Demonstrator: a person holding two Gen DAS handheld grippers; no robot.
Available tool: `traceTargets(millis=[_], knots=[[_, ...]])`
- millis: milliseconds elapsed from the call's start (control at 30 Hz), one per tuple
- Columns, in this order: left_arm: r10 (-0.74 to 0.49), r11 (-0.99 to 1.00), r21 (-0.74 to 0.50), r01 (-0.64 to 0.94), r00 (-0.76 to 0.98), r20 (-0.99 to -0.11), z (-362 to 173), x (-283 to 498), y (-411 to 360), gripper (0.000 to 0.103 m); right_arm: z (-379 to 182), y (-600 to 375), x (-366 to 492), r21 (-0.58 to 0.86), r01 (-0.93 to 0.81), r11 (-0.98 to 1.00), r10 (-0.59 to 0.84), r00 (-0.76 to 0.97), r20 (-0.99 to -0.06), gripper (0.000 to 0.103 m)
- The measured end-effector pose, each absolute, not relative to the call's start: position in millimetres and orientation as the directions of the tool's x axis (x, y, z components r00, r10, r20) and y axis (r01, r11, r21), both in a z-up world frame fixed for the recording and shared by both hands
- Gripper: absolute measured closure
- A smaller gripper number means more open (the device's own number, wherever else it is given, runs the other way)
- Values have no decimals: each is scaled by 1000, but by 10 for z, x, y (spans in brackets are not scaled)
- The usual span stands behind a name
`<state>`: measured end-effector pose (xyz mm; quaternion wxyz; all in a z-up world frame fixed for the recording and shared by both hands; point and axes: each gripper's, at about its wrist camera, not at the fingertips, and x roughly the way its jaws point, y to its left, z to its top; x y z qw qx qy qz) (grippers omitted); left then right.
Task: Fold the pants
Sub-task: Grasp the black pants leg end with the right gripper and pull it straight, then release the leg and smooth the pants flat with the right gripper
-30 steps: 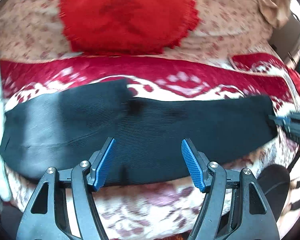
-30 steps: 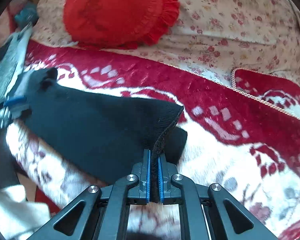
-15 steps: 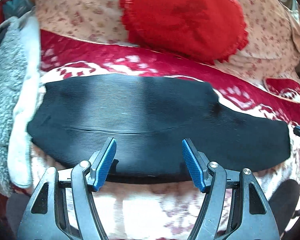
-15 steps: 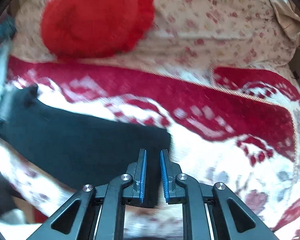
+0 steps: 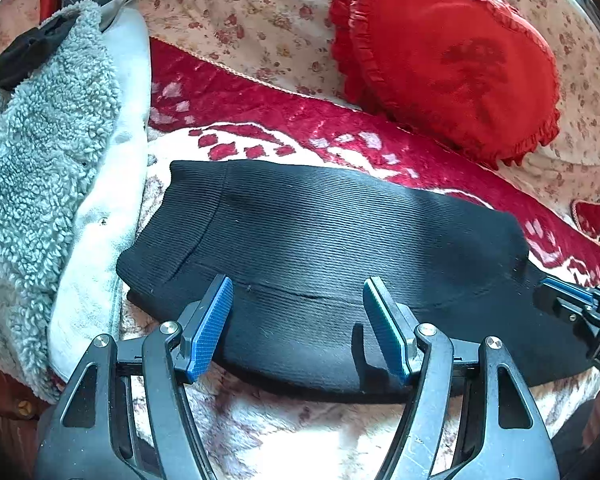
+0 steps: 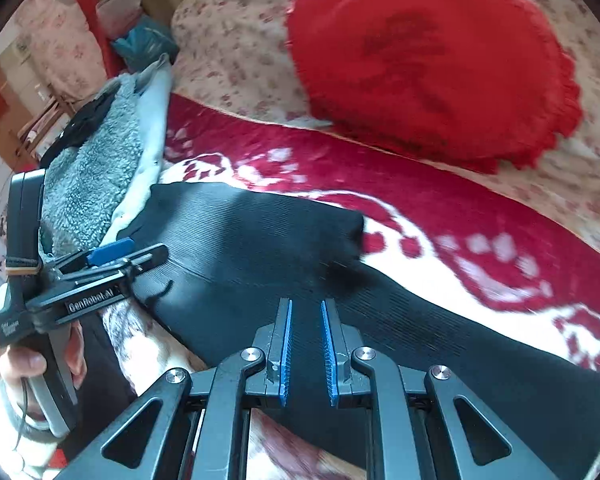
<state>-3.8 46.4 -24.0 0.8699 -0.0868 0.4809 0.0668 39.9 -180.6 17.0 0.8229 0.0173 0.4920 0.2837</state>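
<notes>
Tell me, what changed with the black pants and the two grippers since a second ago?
The right gripper let go of the black pants: its fingers had pinched the end edge, now they stand apart above the cloth, nearer the middle. The lifted end now lies flat. The left gripper swung toward the end by the grey fleece. Its fingers stayed wide open, and the red pillow stayed put.

The pants (image 5: 340,248) are black ribbed knit cloth, matt. Under them lies a plush red-and-cream blanket (image 5: 260,120) with a slight sheen. The red pillow (image 5: 452,64) is soft frilled fabric. A grey fleece (image 5: 32,160) looks curly and rough. Each tool shows matt black plastic, shiny metal rivets and blue knurled pads (image 5: 208,332).
</notes>
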Motion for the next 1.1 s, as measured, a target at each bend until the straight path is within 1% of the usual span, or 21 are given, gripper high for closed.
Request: traceTargets(millis=[233,367,433,567,633,667,733,933,1033,1100], knots=[[58,980,-56,-191,546,-836,-358,16,478,35,102,-1543,517,366,-438,821,530,348,-773,90],[56,982,-55,-179,563,-824,-390,28,471,35,56,-1483,683,344,-407,846,498,374,-783,90],[55,983,-54,-174,569,-820,-413,36,468,34,-22,-1478,799,320,-365,874,456,392,-799,90],[41,983,-71,-171,575,-817,-443,52,474,30,-158,-1431,939,322,-370,872,455,367,-811,90],[32,984,-73,-159,574,-819,-455,63,454,23,-139,-1414,957,312,-373,874,448,371,-813,90],[38,986,-62,-154,572,-820,-464,68,435,23,-129,-1424,956,313,-370,875,448,370,-814,90],[53,988,-40,-149,575,-817,-470,59,400,22,-87,-1444,917,309,-370,876,446,377,-812,90],[43,987,-55,-151,577,-815,-475,49,423,22,96,-1514,451,273,-422,864,450,404,-796,89],[43,988,-51,-146,576,-817,-478,51,427,20,58,-1531,231,295,-429,854,469,389,-793,86],[42,989,-47,-139,574,-818,-483,53,425,19,-50,-1480,90,272,-449,851,454,372,-810,86]])
